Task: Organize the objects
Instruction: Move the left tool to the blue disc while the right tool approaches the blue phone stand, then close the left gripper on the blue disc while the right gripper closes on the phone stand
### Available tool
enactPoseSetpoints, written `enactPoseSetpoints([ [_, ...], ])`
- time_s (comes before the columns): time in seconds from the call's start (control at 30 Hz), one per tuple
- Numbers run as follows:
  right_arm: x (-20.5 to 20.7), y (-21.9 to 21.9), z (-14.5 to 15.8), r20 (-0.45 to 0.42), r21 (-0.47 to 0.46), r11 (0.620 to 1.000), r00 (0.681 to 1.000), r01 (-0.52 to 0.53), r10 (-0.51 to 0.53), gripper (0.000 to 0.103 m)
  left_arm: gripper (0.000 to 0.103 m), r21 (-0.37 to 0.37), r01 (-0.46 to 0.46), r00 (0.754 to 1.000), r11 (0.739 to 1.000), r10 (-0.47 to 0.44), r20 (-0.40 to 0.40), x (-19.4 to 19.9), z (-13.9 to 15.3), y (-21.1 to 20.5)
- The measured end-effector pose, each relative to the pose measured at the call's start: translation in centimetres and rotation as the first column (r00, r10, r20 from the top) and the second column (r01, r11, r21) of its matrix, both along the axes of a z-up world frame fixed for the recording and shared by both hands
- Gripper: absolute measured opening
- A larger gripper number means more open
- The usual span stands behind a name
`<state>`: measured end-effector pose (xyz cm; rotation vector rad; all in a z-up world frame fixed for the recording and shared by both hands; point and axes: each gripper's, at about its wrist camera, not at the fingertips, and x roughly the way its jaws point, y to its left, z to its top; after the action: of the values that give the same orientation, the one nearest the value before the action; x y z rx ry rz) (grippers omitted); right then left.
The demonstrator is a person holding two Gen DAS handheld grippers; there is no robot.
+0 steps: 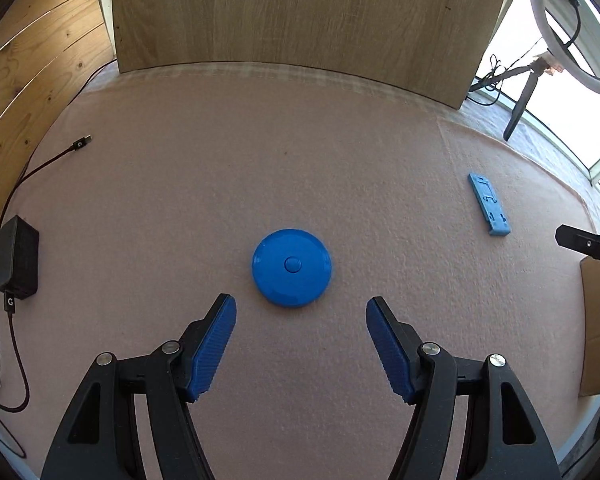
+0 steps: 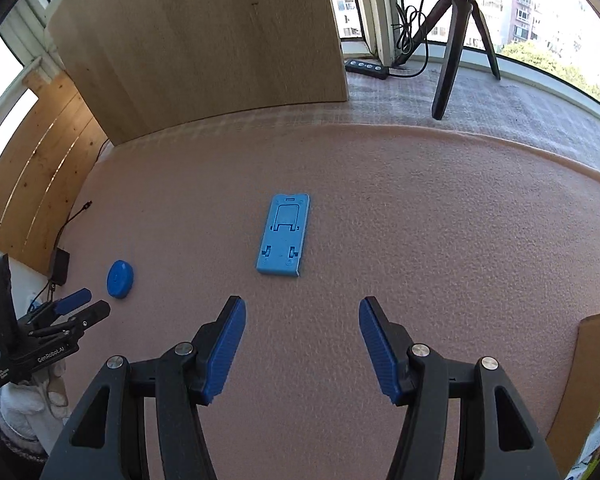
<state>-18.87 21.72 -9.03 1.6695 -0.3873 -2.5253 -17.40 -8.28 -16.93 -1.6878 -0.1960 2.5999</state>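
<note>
Left gripper [image 1: 301,305] spread wide, empty, blue disc [image 1: 292,267] just ahead at twelve o'clock. Right gripper [image 2: 302,307] likewise parted, empty; blue stand [image 2: 284,235] at twelve.

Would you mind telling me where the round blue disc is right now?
The round blue disc lies flat on the pink mat, just ahead of the open left gripper, with the light-blue rectangular plate off to its right.
</note>
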Motion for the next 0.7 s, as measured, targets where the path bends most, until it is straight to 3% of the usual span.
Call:
enactPoseSetpoints([
  [0.47, -7.2, -1.2, -4.8, 0.125, -0.040, 0.997, 0.990, 0.066, -0.060, 0.055, 0.071, 0.003, -0.005, 0.999, 1.000, 0.005, 0.053, -3.0, -2.7, -0.9],
  [0.7, -8.3, -3.0, -5.4, 0.130, 0.037, 0.999, 0.991, 0.025, -0.030, 0.055, 0.070, -0.009, 0.000, 0.999, 1.000, 0.001, 0.052, -3.4, -2.8, -0.9],
])
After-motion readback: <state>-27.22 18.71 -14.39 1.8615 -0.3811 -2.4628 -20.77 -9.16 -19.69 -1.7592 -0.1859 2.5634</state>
